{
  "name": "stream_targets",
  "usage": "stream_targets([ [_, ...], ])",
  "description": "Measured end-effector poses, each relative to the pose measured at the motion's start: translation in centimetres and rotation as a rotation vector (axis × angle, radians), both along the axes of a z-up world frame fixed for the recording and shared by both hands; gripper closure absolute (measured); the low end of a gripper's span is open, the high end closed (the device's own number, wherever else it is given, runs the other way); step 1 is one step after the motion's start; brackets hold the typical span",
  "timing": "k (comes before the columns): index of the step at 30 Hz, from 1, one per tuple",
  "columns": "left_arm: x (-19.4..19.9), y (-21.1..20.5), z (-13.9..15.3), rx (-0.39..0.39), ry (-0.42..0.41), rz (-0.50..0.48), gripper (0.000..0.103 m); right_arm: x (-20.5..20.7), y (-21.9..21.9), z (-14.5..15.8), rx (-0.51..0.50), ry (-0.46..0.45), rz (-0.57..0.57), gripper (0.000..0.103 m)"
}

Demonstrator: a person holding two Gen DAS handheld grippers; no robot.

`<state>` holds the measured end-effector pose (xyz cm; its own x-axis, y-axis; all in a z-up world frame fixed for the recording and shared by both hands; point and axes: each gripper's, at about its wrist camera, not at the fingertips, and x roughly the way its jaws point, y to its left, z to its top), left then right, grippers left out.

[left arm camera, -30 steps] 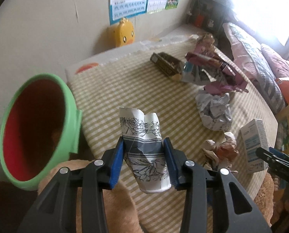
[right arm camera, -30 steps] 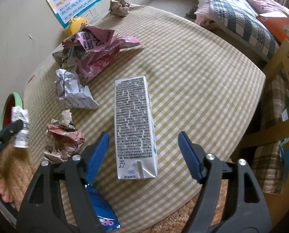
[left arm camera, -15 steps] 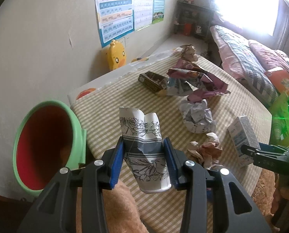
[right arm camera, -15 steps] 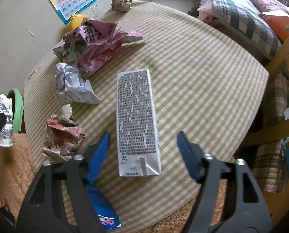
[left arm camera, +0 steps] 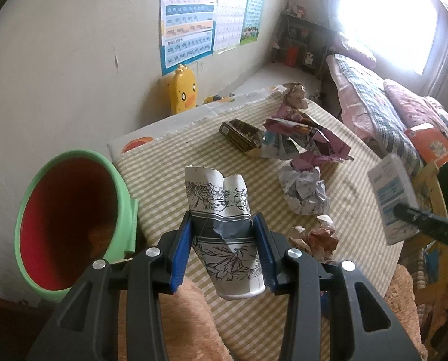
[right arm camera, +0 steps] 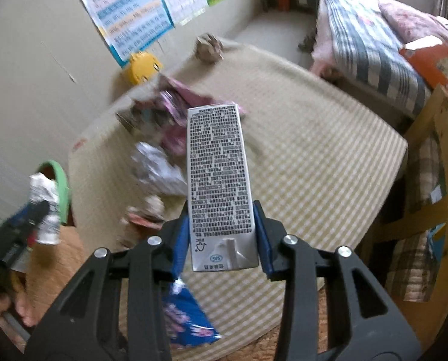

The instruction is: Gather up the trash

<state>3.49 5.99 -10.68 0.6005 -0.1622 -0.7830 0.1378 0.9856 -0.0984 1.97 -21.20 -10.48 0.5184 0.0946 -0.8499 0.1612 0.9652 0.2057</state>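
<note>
My left gripper (left arm camera: pixel 224 249) is shut on a crushed paper cup (left arm camera: pixel 224 222) with a black flower print, held in the air beside the green bin with a red inside (left arm camera: pixel 64 222) at the table's left end. My right gripper (right arm camera: pixel 222 234) is shut on a white milk carton (right arm camera: pixel 219 180), lifted above the checked table (right arm camera: pixel 314 162). The carton (left arm camera: pixel 392 198) also shows at the right of the left wrist view. The cup (right arm camera: pixel 45 207) and the bin rim (right arm camera: pixel 60 183) show at the left of the right wrist view.
On the table lie a white crumpled paper (left arm camera: pixel 305 192), a brownish paper wad (left arm camera: pixel 314 237), pink wrappers (left arm camera: pixel 308 138), a dark box (left arm camera: pixel 239 135) and a paper ball (left arm camera: pixel 294 96). A blue wrapper (right arm camera: pixel 188 316) lies at the near edge. A yellow duck toy (left arm camera: pixel 182 90) stands by the wall. A bed (right arm camera: pixel 374 45) is at the right.
My right gripper has closed on the milk carton and lifted it off the table. My left gripper has kept hold of the cup and pulled back a little, with the bin still at its left.
</note>
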Motion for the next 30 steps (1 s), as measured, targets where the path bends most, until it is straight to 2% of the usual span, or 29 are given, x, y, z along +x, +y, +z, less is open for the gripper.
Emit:
stream_targets([
  [5, -0.2, 1.0, 0.4, -0.001, -0.018, 0.019, 0.065, 0.5, 3.2, 2.8, 0.001, -0.059, 0.071, 0.065],
  [11, -0.3, 3.3, 1.1, -0.031, -0.039, 0.054, 0.065, 1.5, 7.4, 4.4, 0.000, -0.082, 0.167, 0.065],
  [20, -0.4, 8.2, 1.5, -0.024, -0.058, 0.163, 0.065, 2.8, 14.5, 4.3, 0.006, -0.068, 0.327, 0.065],
  [30, -0.8, 15.4, -0.5, -0.038, -0.011, 0.320, 0.065, 4.0, 21.0, 3.3, 0.022, -0.033, 0.460, 0.065],
])
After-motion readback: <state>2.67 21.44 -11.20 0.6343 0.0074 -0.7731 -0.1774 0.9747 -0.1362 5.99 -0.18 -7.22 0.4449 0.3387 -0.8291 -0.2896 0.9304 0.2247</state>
